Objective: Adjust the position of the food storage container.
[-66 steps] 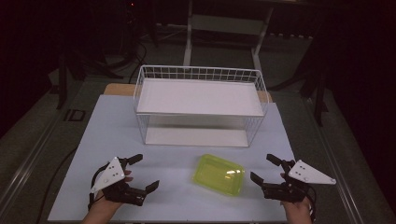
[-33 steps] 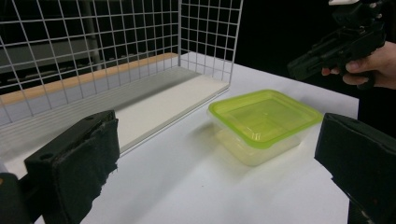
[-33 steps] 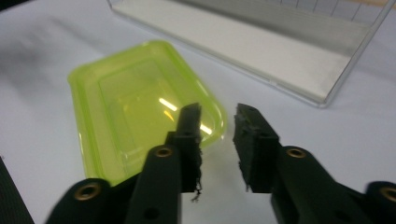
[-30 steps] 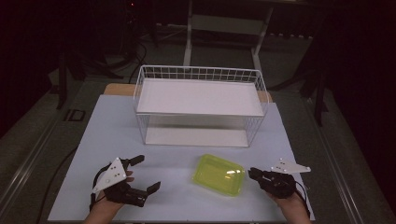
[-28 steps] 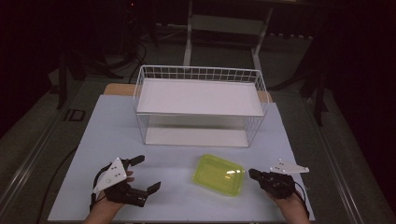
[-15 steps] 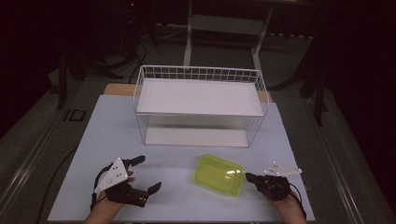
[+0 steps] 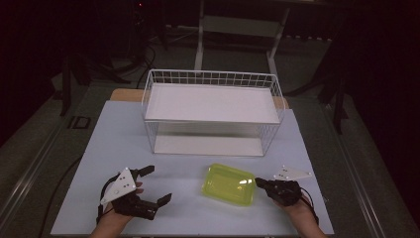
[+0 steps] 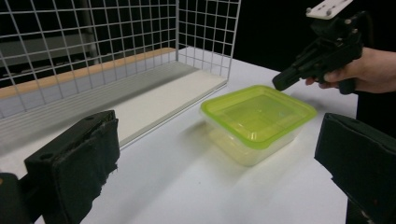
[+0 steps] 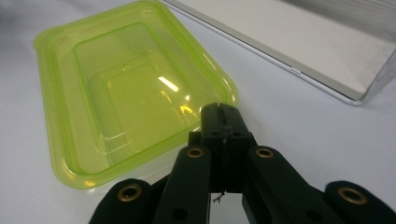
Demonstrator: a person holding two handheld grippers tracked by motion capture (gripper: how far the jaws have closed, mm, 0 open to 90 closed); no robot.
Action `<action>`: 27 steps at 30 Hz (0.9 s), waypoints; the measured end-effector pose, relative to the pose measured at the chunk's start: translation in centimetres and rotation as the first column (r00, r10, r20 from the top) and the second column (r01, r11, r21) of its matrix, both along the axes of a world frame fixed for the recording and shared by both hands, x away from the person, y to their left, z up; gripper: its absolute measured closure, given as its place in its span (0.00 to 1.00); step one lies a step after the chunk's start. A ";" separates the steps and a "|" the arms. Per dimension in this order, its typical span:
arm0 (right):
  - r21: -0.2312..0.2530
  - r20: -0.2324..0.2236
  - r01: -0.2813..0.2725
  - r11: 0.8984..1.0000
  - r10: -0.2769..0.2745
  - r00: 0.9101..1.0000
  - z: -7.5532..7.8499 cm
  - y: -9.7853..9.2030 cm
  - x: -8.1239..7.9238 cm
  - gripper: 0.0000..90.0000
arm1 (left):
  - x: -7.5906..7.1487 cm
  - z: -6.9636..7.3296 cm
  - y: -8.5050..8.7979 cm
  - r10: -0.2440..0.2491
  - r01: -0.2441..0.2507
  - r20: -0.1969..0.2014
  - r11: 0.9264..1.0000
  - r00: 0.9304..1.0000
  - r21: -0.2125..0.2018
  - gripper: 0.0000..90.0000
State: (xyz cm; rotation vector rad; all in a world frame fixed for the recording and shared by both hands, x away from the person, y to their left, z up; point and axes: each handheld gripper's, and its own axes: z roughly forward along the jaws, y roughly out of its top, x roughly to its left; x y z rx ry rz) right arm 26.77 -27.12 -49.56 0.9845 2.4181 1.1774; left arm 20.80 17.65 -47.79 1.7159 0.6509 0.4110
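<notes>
A lime-green translucent lidded container [image 7: 229, 184] lies on the white table, in front of the wire basket. My right gripper [image 7: 258, 182] is shut, its tip at the container's right rim. In the right gripper view the closed jaws [image 9: 219, 112] rest over the near edge of the container [image 9: 126, 93], and nothing is visibly pinched between them. My left gripper [image 7: 157, 184] is open on the table, well to the left of the container. In the left gripper view its jaws [image 8: 217, 135] stand wide apart, framing the container [image 8: 257, 112] and the right gripper [image 8: 282, 81] beyond.
A white wire basket [image 7: 148, 94] with a white shelf board stands across the back of the table [image 7: 124, 134]. Its mesh wall [image 8: 205, 37] and base board [image 9: 299, 42] lie close behind the container. Dark floor and stands surround the table.
My right gripper has shut from open and slid left until its tip reached the container's right rim. The left gripper has barely moved.
</notes>
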 end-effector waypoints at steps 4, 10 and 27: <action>-0.009 0.003 0.005 1.000 -0.005 1.000 -0.1 0.4 0.6 1.00 | 0.1 -0.1 -0.3 -0.010 0.010 -0.002 1.000 1.000 0.009 0.00; -0.002 0.001 -0.004 1.000 0.004 1.000 -0.1 1.2 1.6 1.00 | 0.0 -0.1 -0.3 -0.009 0.009 -0.003 1.000 1.000 0.007 0.00; -0.011 0.014 -0.040 0.999 0.040 0.999 -0.1 3.6 3.1 1.00 | -0.1 -0.3 -0.3 -0.009 0.009 -0.009 1.000 1.000 0.013 0.00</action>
